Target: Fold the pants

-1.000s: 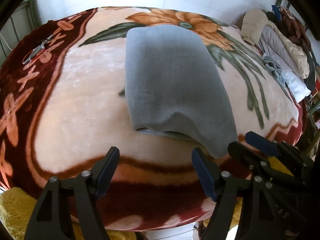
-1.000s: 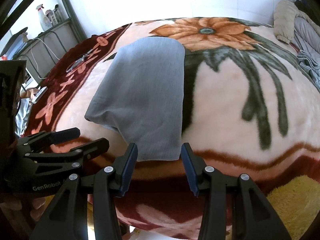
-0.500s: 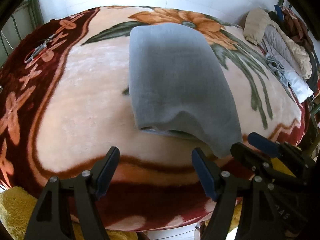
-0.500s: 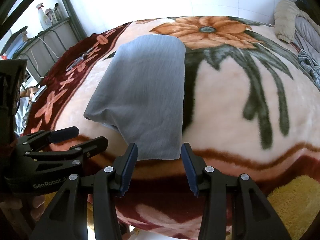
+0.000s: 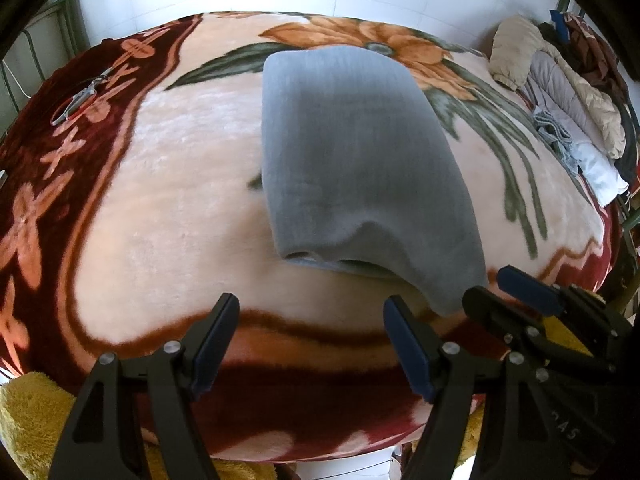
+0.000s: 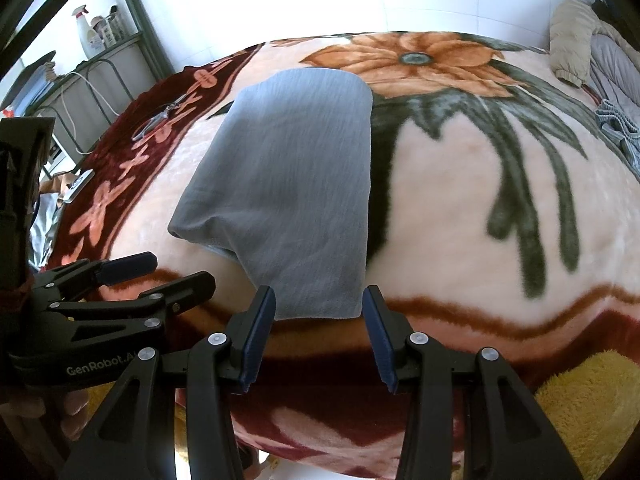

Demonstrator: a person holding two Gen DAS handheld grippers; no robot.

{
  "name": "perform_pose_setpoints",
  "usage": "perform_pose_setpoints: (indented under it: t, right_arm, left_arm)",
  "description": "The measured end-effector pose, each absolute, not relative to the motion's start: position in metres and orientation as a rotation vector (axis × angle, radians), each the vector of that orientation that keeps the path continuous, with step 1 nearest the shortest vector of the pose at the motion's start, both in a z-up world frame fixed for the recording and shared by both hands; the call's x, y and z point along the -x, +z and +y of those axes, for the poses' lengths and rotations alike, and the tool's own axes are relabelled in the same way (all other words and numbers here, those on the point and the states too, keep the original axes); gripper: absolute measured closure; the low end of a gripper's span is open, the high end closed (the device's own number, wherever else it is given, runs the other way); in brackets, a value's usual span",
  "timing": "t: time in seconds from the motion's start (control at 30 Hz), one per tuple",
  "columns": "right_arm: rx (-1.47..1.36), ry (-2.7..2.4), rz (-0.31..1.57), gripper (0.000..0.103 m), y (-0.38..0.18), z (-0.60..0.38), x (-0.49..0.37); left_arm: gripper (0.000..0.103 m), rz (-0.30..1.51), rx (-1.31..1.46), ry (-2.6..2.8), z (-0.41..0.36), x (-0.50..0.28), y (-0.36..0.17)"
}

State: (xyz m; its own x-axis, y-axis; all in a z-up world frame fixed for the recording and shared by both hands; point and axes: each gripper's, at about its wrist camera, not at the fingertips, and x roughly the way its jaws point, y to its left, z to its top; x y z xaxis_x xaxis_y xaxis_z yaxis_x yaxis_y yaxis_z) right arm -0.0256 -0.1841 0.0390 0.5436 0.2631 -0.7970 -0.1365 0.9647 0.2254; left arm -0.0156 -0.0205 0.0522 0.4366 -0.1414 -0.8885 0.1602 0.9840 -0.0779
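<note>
We find the pants [image 5: 360, 168] soft, light and limp on the bed [image 5: 168, 208]. Both grippers, left [image 5: 310, 344] and right [image 6: 318, 320], stand wide and empty; we advise gripping the near hem corners.

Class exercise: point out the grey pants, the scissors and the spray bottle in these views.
grey pants [image 5: 352, 152]: left wrist view, middle of the folded top layer.
scissors [image 5: 78, 98]: left wrist view, near the handles.
spray bottle [image 6: 89, 34]: right wrist view, white body, on the shelf.

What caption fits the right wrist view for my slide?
Right tongs open just short of the near hem of gray folded pants on a floral blanket; left tongs open alongside.
</note>
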Motion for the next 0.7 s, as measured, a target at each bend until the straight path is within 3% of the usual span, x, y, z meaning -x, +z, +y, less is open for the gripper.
perform_pose_setpoints:
  t: [0.7]
  right_arm:
    - [-0.143, 0.237, 0.969, 0.057, 0.039, -0.1837, 0.0259]
  left_arm:
    - [0.025, 1.103, -0.029, -0.182, -0.0227, 0.0168, 0.0517]
